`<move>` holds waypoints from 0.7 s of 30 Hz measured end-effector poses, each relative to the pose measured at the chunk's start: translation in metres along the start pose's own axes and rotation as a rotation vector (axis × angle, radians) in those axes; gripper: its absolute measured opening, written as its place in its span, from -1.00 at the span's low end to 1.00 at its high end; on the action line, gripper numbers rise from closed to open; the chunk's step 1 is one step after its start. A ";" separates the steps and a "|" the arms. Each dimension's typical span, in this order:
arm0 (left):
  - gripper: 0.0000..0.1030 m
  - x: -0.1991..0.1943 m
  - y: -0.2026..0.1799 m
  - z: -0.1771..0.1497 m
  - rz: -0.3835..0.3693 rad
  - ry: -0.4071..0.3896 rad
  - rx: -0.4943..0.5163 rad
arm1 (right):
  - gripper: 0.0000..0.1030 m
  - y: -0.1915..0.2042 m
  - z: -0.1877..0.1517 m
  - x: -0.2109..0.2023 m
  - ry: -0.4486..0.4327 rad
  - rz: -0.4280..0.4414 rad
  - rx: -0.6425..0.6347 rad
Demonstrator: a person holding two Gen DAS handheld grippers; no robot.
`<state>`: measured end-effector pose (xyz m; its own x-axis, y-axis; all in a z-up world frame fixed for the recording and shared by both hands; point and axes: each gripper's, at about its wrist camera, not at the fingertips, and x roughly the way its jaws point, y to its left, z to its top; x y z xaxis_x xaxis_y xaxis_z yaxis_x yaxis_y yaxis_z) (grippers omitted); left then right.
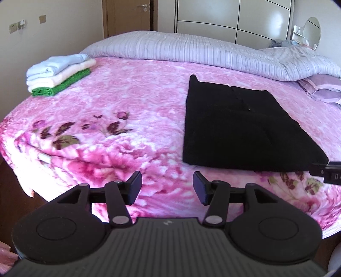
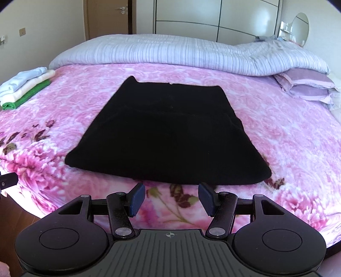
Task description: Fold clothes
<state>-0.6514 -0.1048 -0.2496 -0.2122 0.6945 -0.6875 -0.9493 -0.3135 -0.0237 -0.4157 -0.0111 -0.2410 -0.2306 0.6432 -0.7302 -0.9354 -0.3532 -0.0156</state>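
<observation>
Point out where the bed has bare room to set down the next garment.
Widest free patch: the pink blanket between the folded stack and the black garment. A narrower strip lies between the black garment and the purple pillows. Crowded: the far edge, under the striped quilt, and the stack's corner.

A pink floral blanket (image 2: 277, 136) fills the middle of both views. Across the upper part lies a rolled lilac striped quilt (image 2: 170, 53), with purple pillows (image 2: 307, 87) at the right edge. Behind, a wooden door (image 2: 106, 17) stands upper left, white wardrobe panels (image 2: 213, 15) top centre, and a round mirror (image 2: 300, 27) upper right.
</observation>
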 end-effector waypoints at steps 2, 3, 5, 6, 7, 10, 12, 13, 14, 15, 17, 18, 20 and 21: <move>-0.05 0.010 -0.008 0.006 -0.036 0.009 0.000 | 0.15 -0.012 0.001 0.008 0.014 -0.014 0.028; -0.04 0.015 -0.011 0.009 -0.063 0.016 -0.007 | 0.15 -0.019 0.001 0.012 0.023 -0.025 0.046; -0.03 0.029 -0.017 0.017 -0.143 0.056 -0.047 | 0.15 -0.036 0.003 0.019 0.035 -0.040 0.087; -0.03 0.037 -0.020 0.021 -0.186 0.079 -0.073 | 0.15 -0.046 0.003 0.020 0.030 -0.040 0.111; -0.02 0.043 -0.020 0.024 -0.224 0.096 -0.105 | 0.15 -0.057 0.003 0.020 0.021 -0.037 0.138; 0.08 0.069 -0.015 0.024 -0.332 0.151 -0.243 | 0.15 -0.098 -0.003 0.025 0.027 -0.011 0.262; 0.08 0.089 -0.006 0.021 -0.387 0.192 -0.364 | 0.15 -0.130 -0.011 0.036 0.054 0.034 0.399; 0.08 0.100 0.000 0.018 -0.407 0.212 -0.431 | 0.15 -0.144 -0.016 0.043 0.065 0.060 0.465; 0.07 0.110 0.005 0.016 -0.426 0.232 -0.498 | 0.15 -0.156 -0.020 0.049 0.073 0.087 0.524; 0.06 0.120 0.011 0.013 -0.445 0.251 -0.566 | 0.15 -0.168 -0.024 0.056 0.082 0.113 0.583; 0.04 0.137 0.022 0.006 -0.463 0.264 -0.692 | 0.15 -0.191 -0.032 0.069 0.095 0.162 0.697; 0.03 0.144 0.027 0.003 -0.467 0.265 -0.748 | 0.15 -0.201 -0.035 0.077 0.096 0.182 0.748; 0.03 0.155 0.030 -0.003 -0.449 0.255 -0.810 | 0.15 -0.221 -0.039 0.089 0.081 0.225 0.836; 0.03 0.159 0.030 -0.006 -0.439 0.253 -0.828 | 0.15 -0.229 -0.040 0.095 0.070 0.248 0.875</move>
<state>-0.7120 -0.0080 -0.3638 0.2700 0.7292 -0.6288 -0.4475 -0.4832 -0.7525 -0.2126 0.1033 -0.3340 -0.4625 0.5648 -0.6834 -0.7366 0.1841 0.6507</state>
